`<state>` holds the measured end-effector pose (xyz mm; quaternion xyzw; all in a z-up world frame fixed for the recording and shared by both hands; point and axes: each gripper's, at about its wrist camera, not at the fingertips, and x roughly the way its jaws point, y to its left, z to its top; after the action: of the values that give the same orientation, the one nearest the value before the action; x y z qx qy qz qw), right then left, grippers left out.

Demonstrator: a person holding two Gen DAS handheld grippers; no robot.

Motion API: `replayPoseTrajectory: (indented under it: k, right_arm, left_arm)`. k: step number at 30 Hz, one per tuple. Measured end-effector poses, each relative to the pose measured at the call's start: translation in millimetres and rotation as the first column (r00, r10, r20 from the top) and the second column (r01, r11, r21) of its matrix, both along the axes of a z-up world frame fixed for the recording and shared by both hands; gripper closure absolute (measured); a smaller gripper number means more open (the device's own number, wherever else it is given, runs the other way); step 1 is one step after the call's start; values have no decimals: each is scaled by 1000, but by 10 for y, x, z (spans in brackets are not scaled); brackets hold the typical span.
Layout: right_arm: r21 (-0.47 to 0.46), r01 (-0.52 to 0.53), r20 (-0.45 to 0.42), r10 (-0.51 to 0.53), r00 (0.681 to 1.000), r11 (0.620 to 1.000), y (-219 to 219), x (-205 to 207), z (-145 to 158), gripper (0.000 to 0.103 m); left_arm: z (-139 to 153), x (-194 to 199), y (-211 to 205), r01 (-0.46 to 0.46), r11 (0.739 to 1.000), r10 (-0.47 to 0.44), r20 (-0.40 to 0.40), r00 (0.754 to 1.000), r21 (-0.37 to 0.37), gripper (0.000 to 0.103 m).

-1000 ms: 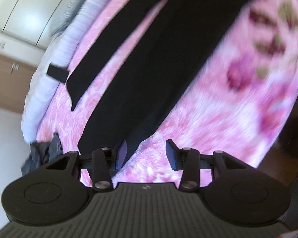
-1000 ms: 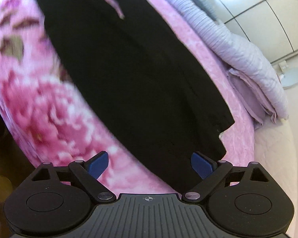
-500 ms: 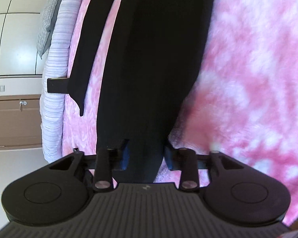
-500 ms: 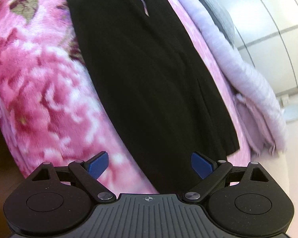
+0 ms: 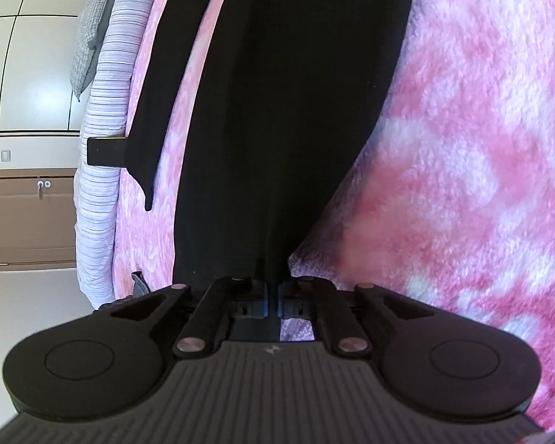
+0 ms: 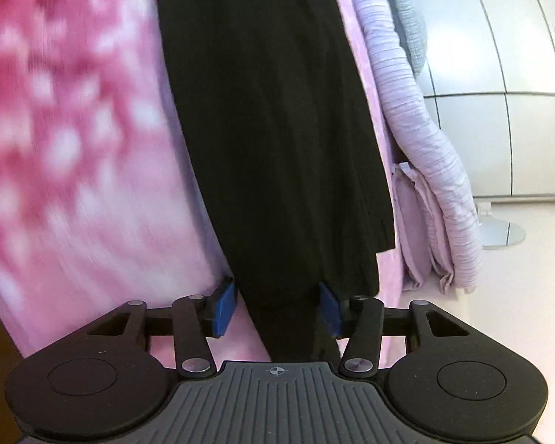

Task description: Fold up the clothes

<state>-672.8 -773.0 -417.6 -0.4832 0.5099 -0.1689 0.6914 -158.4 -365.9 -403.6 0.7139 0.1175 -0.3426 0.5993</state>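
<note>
A long black garment [image 5: 277, 111] lies stretched across a pink floral blanket [image 5: 481, 148]. My left gripper [image 5: 272, 301] is shut on the garment's near edge, with a fold of black cloth pinched between the pads. In the right wrist view the same black garment [image 6: 277, 129] runs away from me. My right gripper [image 6: 277, 307] is partly open, its blue pads [image 6: 224, 309] on either side of the garment's near end, with gaps showing between pads and cloth.
A lilac striped duvet [image 5: 100, 166] [image 6: 425, 140] lies rolled along the far side of the bed. A grey pillow [image 5: 92, 37] lies beyond it. White wardrobe doors [image 6: 499, 74] and a brown cabinet [image 5: 26, 218] stand behind.
The left gripper moved onto the garment's edge and closed on it. The right gripper moved in over the other end and its jaws narrowed around the cloth.
</note>
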Motion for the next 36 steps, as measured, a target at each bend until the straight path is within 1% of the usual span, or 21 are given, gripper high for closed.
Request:
replayPoseTrajectory:
  k: [2, 3, 4, 5, 6, 9, 14, 18, 23, 26, 28, 31, 34, 36]
  right_arm:
    - [3, -17, -23, 17, 1000, 1000, -77, 12, -23, 62]
    - [13, -19, -35, 20, 999, 1000, -108, 27, -30, 73]
    - [29, -16, -44, 17, 999, 999, -125, 35, -25, 78]
    - [52, -7, -50, 9, 999, 999, -130, 36, -9, 87]
    - [66, -3, -55, 6, 998, 998, -136, 35, 10, 90]
    - [102, 6, -49, -1, 999, 995, -130, 37, 163, 95]
    - [141, -19, -34, 24, 999, 990, -6, -109, 501, 97]
    - [190, -23, -31, 29, 999, 982, 165, -243, 772, 97]
    - [279, -21, -54, 37, 998, 960, 498, -429, 1083, 99]
    - [313, -12, -58, 32, 998, 950, 608, -466, 1306, 99]
    - [328, -6, -69, 30, 997, 945, 502, -355, 1495, 99]
    - [362, 1, -113, 43, 993, 932, 228, -148, 1787, 100]
    - [417, 14, -181, 68, 981, 909, -183, 121, 2085, 100]
    - [447, 41, -217, 63, 974, 894, -500, 340, 2230, 101]
  left_arm:
    - [17, 11, -29, -13, 1000, 13, -6, 1000, 1, 102]
    - [43, 7, -35, -18, 1000, 18, -7, 1000, 0, 102]
    - [92, -5, -28, -18, 1000, 18, -5, 1000, -2, 102]
    - [147, -18, -19, -18, 1000, 18, -3, 1000, -6, 102]
    - [220, -32, -5, -16, 1000, 16, -1, 1000, -9, 102]
    - [483, -104, 54, -2, 1000, 2, 6, 1000, -11, 102]
    - [921, -314, 202, -18, 1000, 18, 17, 1000, -22, 102]
    - [1204, -531, 428, -52, 999, 52, 9, 999, -4, 102]
    - [1491, -654, 613, -74, 997, 74, -1, 997, 36, 102]
    - [1719, -507, 504, -77, 997, 77, -2, 997, 21, 102]
    - [1864, -332, 357, -74, 997, 74, -18, 997, 13, 102]
    - [2067, 88, -10, -58, 998, 59, -77, 995, 11, 102]
    - [2269, 508, -376, -43, 999, 44, -135, 990, 8, 102]
    - [2369, 829, -645, -35, 999, 37, -178, 983, 10, 102]
